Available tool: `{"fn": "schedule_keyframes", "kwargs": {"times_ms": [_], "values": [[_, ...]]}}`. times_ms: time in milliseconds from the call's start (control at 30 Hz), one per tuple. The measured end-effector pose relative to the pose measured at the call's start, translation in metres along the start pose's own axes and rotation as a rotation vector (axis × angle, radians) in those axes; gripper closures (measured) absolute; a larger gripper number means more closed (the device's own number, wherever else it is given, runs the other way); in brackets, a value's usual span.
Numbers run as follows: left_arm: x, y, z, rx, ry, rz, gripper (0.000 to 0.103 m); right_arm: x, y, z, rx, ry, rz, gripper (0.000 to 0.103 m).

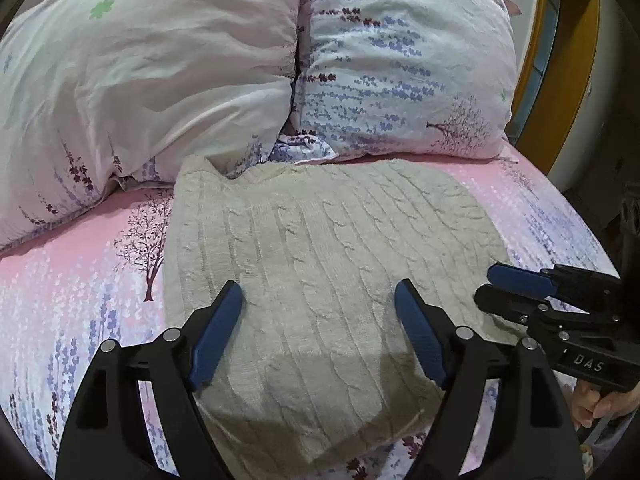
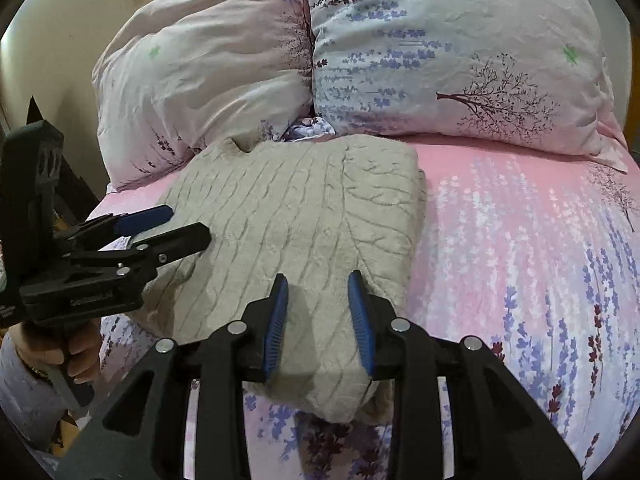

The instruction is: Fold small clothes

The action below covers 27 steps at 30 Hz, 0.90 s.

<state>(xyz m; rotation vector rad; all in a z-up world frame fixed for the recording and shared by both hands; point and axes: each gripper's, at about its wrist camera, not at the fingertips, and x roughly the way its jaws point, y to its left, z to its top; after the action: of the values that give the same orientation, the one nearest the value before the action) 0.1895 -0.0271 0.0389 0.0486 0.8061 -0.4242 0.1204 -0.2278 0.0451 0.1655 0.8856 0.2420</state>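
Observation:
A beige cable-knit sweater point(image 1: 320, 256) lies folded flat on the pink floral bed sheet point(image 1: 72, 280); it also shows in the right wrist view point(image 2: 288, 216). My left gripper point(image 1: 320, 296) is open and empty, hovering over the sweater's near part; it appears in the right wrist view point(image 2: 188, 226) at the sweater's left edge. My right gripper point(image 2: 318, 284) is open and empty above the sweater's near right corner; it appears in the left wrist view point(image 1: 486, 284) at the sweater's right edge.
Two large floral pillows point(image 1: 152, 68) point(image 1: 404, 68) lean behind the sweater at the head of the bed. A wooden frame point(image 1: 568, 64) stands at far right. The sheet point(image 2: 520, 264) stretches right of the sweater. A wall point(image 2: 72, 12) with a socket is at left.

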Motion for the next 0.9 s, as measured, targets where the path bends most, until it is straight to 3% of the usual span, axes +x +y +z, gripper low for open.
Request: {"fn": "schedule_keyframes", "kwargs": {"times_ms": [33,67,100,167,300,467,567,900], "values": [[-0.005,0.002,0.0,-0.013,-0.007,-0.01,0.023,-0.005,0.0,0.0,0.009,-0.009,0.004,0.067],[-0.015,0.007,-0.002,-0.036,-0.021,-0.02,0.023,-0.013,-0.002,-0.001,0.029,-0.031,0.015,0.058],[-0.023,0.011,-0.004,-0.047,-0.032,-0.013,0.018,-0.019,-0.004,-0.003,0.043,-0.049,0.018,0.039],[-0.04,0.019,-0.011,-0.064,-0.064,0.042,0.008,-0.039,-0.006,-0.007,0.063,-0.109,-0.029,0.02],[-0.064,0.036,-0.037,-0.095,-0.058,0.149,0.006,-0.059,-0.008,-0.018,0.085,-0.147,-0.079,0.009],[-0.071,0.045,-0.07,-0.108,0.016,0.235,0.004,-0.064,-0.005,-0.037,0.112,-0.111,-0.204,0.002],[-0.069,0.046,-0.084,-0.138,0.052,0.231,0.004,-0.057,0.006,-0.048,0.084,-0.086,-0.256,0.002],[-0.042,0.023,-0.101,-0.117,0.15,0.235,0.003,-0.018,0.033,-0.073,0.033,0.056,-0.263,0.002]]}}
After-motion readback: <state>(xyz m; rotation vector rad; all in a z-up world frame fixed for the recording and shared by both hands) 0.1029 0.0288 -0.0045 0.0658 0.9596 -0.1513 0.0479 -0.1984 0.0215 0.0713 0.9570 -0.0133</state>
